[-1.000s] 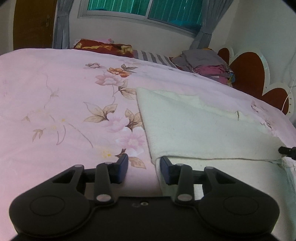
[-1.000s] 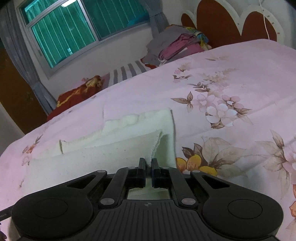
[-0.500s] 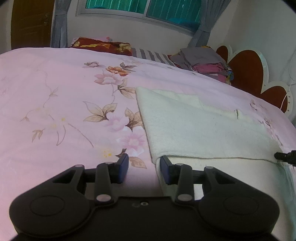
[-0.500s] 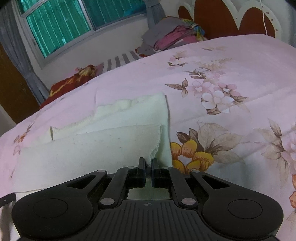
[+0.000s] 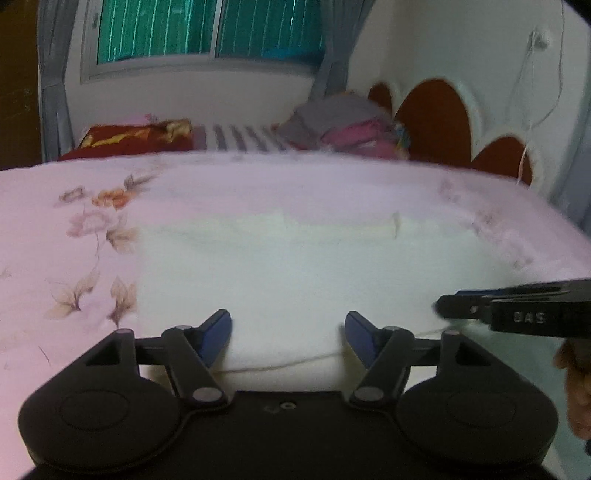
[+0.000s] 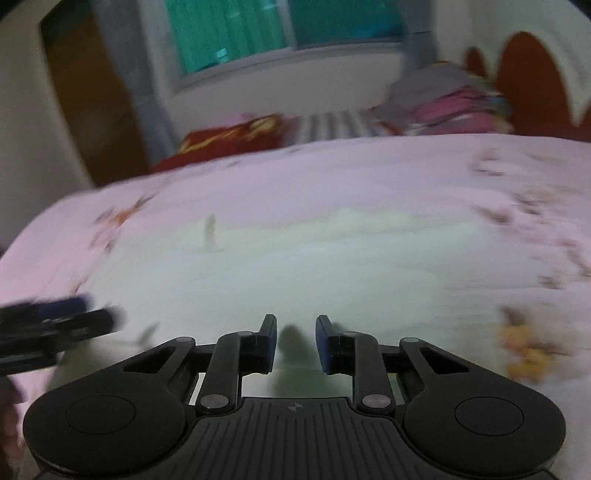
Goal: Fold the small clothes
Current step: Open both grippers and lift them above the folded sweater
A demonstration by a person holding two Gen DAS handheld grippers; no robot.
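While left gripper (image 5: 288,338) gapes, right gripper (image 6: 295,343) parted, empty.

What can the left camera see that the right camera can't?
Only the left wrist view shows a white cord hanging on the wall, and the right tool poking in from the side. Only the right wrist view shows the brown door, and the left tool coming in, blurred. Both show the cream cloth lying on the pink flowered bedspread, the green window, the red pillow, the pile of clothes and the headboard.
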